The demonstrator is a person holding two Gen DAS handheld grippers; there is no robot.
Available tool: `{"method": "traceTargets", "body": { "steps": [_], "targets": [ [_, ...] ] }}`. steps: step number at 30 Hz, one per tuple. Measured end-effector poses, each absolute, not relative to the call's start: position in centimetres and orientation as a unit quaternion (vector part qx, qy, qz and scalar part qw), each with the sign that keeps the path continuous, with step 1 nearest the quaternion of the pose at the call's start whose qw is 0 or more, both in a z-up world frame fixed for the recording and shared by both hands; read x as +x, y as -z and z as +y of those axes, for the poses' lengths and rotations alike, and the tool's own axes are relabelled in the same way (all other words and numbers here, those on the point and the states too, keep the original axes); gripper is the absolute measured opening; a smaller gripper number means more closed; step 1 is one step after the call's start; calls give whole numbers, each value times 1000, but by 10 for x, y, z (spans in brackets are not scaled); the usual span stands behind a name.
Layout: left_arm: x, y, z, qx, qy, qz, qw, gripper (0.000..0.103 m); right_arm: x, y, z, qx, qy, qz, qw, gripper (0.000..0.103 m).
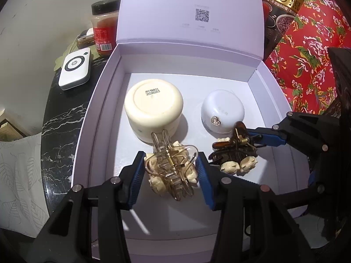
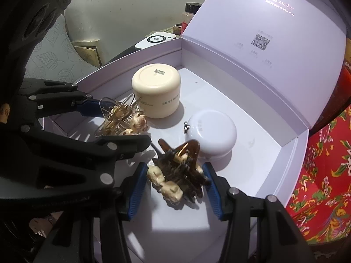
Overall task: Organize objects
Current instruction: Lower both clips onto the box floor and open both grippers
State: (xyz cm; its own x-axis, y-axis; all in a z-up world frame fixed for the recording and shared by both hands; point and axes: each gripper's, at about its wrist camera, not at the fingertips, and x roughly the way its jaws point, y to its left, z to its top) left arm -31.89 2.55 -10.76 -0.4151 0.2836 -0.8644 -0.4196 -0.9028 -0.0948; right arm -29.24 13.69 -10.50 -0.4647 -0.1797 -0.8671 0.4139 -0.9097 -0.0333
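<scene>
Both grippers are inside the open white box (image 1: 105,100). My left gripper (image 1: 170,176) is clamped on the clear hair claw (image 1: 171,166) with cream flowers, blue pads tight on both sides, low over the box floor. My right gripper (image 2: 175,188) is clamped on the brown hair claw (image 2: 177,171). The cream jar (image 1: 153,107) sits upside down at the back, with the white jar (image 1: 222,110) beside it. Both are apart from the claws.

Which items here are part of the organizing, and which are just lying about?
In the job: box, clear clip in left gripper, brown clip in right gripper, cream jar, white jar.
Lying about: spice jar, white device, red cloth.
</scene>
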Motion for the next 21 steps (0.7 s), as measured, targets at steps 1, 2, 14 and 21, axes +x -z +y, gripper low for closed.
{"method": "traceTargets", "body": {
  "steps": [1, 2, 14, 21],
  "targets": [
    [-319, 108, 25, -499, -838, 66, 210, 45, -294, 106, 136, 487, 847, 121, 175, 53],
    [-319, 108, 25, -499, -838, 63, 212, 45, -294, 106, 136, 488, 847, 121, 174, 53],
    [-319, 110, 23, -507, -835, 47, 211, 46, -293, 105, 137, 489, 848, 123, 164, 54],
    [-311, 96, 26, -495, -845, 60, 194, 54, -291, 98, 134, 481, 852, 136, 154, 62]
  ]
}}
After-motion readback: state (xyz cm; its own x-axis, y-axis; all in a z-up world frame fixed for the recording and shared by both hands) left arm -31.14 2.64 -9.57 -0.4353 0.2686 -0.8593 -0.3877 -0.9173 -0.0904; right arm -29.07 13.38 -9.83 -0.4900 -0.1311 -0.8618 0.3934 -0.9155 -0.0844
